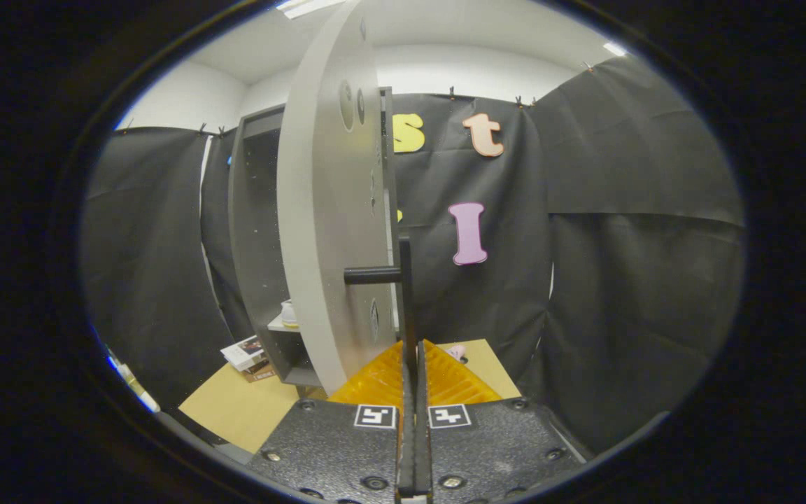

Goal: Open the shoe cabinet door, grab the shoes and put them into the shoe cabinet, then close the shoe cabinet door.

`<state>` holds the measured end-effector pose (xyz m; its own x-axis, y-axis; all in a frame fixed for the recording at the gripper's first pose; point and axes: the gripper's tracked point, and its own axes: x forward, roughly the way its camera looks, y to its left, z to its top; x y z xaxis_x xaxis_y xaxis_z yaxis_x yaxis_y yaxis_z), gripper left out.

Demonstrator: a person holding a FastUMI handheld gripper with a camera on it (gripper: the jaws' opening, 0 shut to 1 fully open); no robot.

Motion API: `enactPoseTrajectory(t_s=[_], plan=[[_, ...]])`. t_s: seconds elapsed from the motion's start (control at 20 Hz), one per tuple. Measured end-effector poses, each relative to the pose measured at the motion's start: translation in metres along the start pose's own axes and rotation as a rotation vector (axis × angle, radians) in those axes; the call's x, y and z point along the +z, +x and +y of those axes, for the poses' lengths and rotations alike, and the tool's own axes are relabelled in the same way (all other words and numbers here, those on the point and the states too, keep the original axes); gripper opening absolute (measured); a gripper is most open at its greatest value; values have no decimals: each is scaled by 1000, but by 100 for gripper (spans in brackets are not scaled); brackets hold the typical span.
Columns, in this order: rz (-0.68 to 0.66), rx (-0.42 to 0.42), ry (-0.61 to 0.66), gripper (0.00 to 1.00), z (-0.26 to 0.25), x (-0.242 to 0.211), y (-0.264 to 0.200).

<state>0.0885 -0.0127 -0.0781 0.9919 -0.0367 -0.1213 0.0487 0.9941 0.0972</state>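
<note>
The grey shoe cabinet (252, 231) stands on a wooden tabletop with its door (326, 231) swung open towards me, seen nearly edge-on. A black bar handle (405, 280) runs down the door's free edge, joined to it by a short black post. My gripper (413, 350) is shut on this handle, and the bar runs straight down between the two fingers. Inside the cabinet, a pale shoe (290, 313) rests on a white shelf, partly hidden by the door.
A small stack of booklets (248, 355) lies on the wooden tabletop (235, 406) left of the cabinet's foot. A small pink object (456, 351) peeks out just beyond the fingers. Black cloth walls close in behind and on both sides.
</note>
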Motion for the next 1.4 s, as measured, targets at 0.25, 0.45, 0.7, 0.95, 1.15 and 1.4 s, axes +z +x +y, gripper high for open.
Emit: enactPoseTrajectory(t_s=[0.25, 0.45, 0.7, 0.95, 1.15, 1.4], plan=[[1, -75, -35, 6, -19, -2, -5], [24, -123, -39, 17, -25, -10, -14], [9, -155, -23, 39, -27, -12, -24], [13, -147, -14, 75, -15, -26, -27], [98, -128, -62, 100, -8, -52, -37], [217, -65, -38, 100, 18, -97, -35]])
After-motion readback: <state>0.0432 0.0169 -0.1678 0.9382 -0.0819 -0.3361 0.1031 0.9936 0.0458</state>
